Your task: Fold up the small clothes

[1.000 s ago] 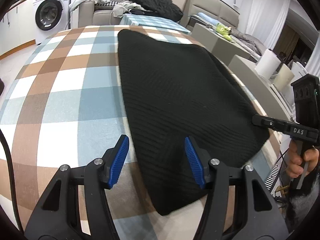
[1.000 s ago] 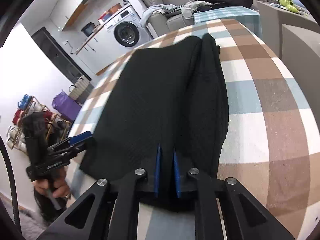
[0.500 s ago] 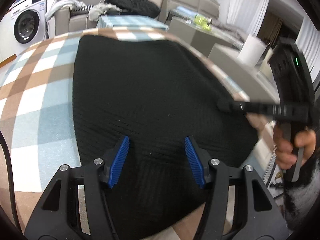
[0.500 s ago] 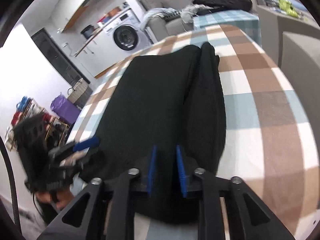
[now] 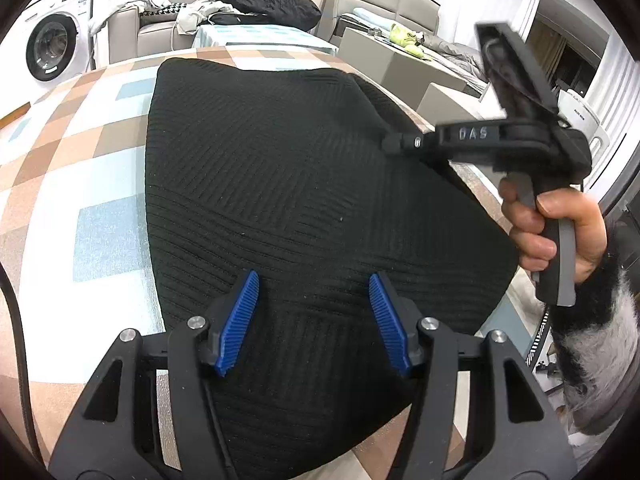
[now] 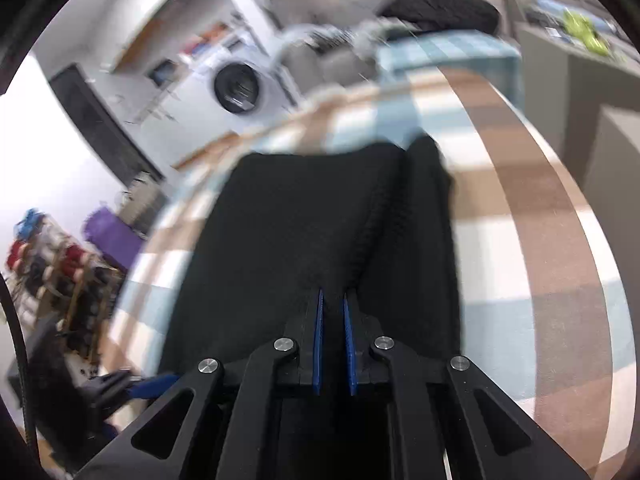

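A black ribbed knit garment lies on the checked tablecloth. My left gripper is open and empty, its blue pads hovering over the garment's near end. My right gripper is shut on the garment's near edge and lifts it; the cloth hangs from the blue pads and a folded strip runs along the right side. In the left wrist view the right gripper shows at the garment's right edge, held by a hand.
The table edge curves along the right. A washing machine and a sofa with piled clothes stand beyond the table. Grey boxes sit to the right. A shelf rack stands at the left.
My left gripper has moved right, from the garment's left edge to over its near end. My right gripper has risen and moved inward with the garment's edge; its view is now blurred by motion.
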